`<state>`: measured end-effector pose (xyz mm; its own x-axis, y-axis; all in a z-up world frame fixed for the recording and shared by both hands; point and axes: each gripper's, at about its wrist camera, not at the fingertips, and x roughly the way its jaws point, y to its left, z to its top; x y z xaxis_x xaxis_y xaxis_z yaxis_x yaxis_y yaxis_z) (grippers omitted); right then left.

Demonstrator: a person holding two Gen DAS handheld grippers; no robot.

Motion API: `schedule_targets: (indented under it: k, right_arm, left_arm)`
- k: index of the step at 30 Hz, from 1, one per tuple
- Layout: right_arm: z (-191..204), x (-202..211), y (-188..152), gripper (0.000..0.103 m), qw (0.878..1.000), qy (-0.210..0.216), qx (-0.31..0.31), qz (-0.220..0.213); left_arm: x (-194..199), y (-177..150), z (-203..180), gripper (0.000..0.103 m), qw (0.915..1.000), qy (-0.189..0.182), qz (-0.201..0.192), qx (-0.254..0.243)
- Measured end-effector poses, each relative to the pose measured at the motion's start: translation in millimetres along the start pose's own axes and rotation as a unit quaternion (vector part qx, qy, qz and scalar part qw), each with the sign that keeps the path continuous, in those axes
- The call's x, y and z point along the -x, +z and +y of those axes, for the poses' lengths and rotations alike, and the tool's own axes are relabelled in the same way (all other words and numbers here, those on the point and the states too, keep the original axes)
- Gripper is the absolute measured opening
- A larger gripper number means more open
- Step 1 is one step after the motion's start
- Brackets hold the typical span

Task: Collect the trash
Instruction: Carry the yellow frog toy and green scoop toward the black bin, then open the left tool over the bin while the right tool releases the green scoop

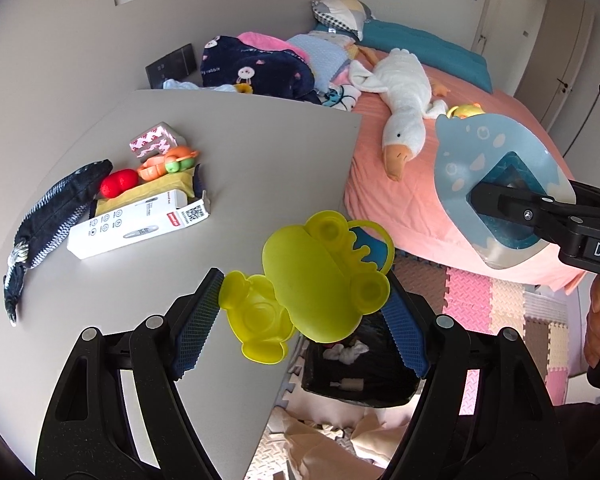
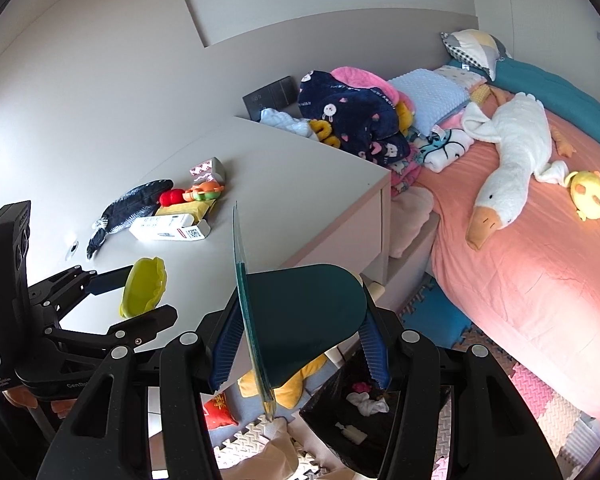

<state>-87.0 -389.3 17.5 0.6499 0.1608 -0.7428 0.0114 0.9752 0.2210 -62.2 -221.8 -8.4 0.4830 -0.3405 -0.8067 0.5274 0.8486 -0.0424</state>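
Left gripper clamped on a yellow frog-shaped toy, held in the air past the grey table edge, above a black-lined trash bin on the floor (crumpled white scraps inside). Right gripper closed around a blue dustpan-like scoop; seen edge-on from its own camera, so the exact shape is hard to tell. White carton, red toy and dark cloth lie together on the table. Goose plush on the pink bed.
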Motion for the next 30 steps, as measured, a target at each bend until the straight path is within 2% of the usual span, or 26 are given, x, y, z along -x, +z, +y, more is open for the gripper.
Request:
schedule_targets:
  k: [19,30]
  right_arm:
    - [-56.5,40.1,-25.7,0.055,0.998,-0.05,-0.045,-0.013]
    - [-77.6,52.4,-38.4,0.055,0.995,-0.073,-0.064,-0.012]
  left_arm:
    - [-13.5,10.4,-72.9,0.075,0.9961,-0.054,0.008,-0.069]
    - [-23.7,10.3,-100.6,0.075,0.9926,-0.074,0.018,-0.095]
